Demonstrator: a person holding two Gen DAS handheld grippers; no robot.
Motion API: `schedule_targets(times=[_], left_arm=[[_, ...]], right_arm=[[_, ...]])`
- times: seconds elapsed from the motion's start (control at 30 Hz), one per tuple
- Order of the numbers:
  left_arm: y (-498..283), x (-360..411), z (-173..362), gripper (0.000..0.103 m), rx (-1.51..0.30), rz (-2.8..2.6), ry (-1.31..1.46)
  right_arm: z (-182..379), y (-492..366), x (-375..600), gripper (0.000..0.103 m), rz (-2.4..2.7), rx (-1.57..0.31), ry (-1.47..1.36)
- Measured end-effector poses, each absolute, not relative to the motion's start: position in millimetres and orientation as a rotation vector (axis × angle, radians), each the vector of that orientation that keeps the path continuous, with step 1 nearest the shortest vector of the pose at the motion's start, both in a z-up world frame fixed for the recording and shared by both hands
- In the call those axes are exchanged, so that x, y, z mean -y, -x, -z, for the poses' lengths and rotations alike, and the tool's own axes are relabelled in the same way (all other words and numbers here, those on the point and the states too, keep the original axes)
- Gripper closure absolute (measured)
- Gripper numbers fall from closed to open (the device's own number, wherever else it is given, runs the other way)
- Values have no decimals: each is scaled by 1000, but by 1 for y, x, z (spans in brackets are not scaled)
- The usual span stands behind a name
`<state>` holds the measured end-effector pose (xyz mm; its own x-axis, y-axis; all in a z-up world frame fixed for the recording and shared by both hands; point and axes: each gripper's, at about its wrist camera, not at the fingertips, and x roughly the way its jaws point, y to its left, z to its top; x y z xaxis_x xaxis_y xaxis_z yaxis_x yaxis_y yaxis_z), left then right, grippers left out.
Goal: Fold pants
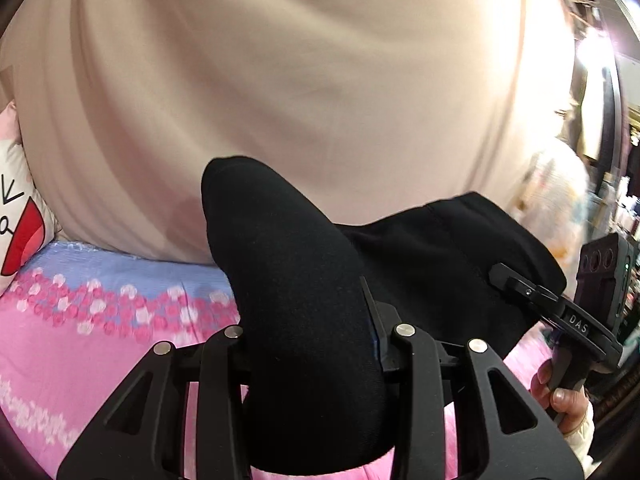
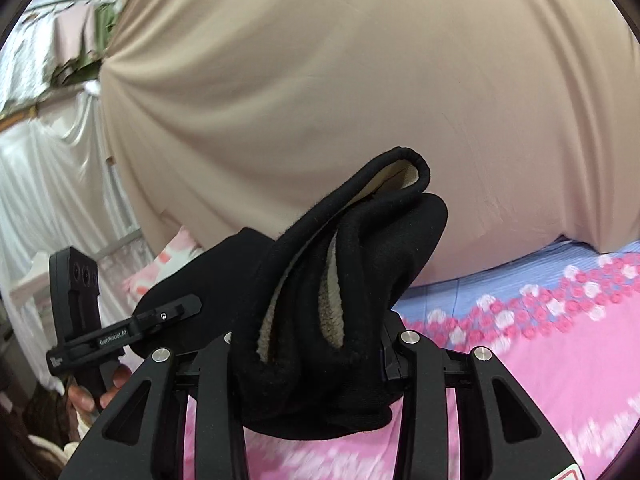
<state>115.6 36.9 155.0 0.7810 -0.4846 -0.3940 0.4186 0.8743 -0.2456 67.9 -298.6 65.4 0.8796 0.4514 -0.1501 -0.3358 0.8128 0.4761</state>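
Black pants (image 1: pixel 304 320) fill the space between the fingers of the left claw (image 1: pixel 316 344), which is clamped on a thick rounded fold of the fabric that bulges up and forward past the linkage. From that fold the cloth runs off to the right, held above the bed, to the right claw (image 1: pixel 520 286), whose slim fingers pinch the far end of the same garment. In the right wrist view the right claw (image 2: pixel 308 344) is likewise clamped on a bunched wad of the pants (image 2: pixel 332 280), where the hem curls over and shows a cream fleece lining (image 2: pixel 332 296) inside the black outer layer. To the left in that view the left claw (image 2: pixel 176 308) grips the other end, and fingers of the person's left hand (image 2: pixel 100 392) wrap its handle; the right hand (image 1: pixel 560 392) shows at the handle in the left wrist view. Beneath the lifted pants lies a bed with a pink sheet (image 2: pixel 540 380) printed with pink and white flowers and a blue band (image 1: pixel 132 264). Behind it hangs a wide beige drape (image 1: pixel 300 80), and a white cushion with a red and black print (image 1: pixel 20 216) sits at the far left of the left view.
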Motion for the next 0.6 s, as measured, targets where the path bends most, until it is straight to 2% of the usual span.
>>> schedule_targets(times=[0.2,0.33,0.37,0.4,0.43,0.47,0.5,0.6], left_arm=[[-209,-3,-87,68,-495,397,73],[-261,15,-12,68,-625,376,12],[-275,16,13,67,-692,381,21],[-283,14,32,62,-724,351,27],[-286,9,44,45,-723,317,38],[-287,4,50,35,-719,298,47],[-289,-3,55,15,-745,244,44],[-280,-33,42,13,-759,178,51]], right_arm=[[19,-177,324,67,-403,-384,-566],[103,-225,333,66,-358,-570,-667],[126,-233,333,61,-333,-631,-680],[139,-234,336,55,-309,-665,-704],[142,-237,341,46,-322,-703,-756],[141,-234,349,40,-344,-721,-793],[138,-228,354,39,-308,-715,-779],[117,-181,373,38,-126,-636,-670]])
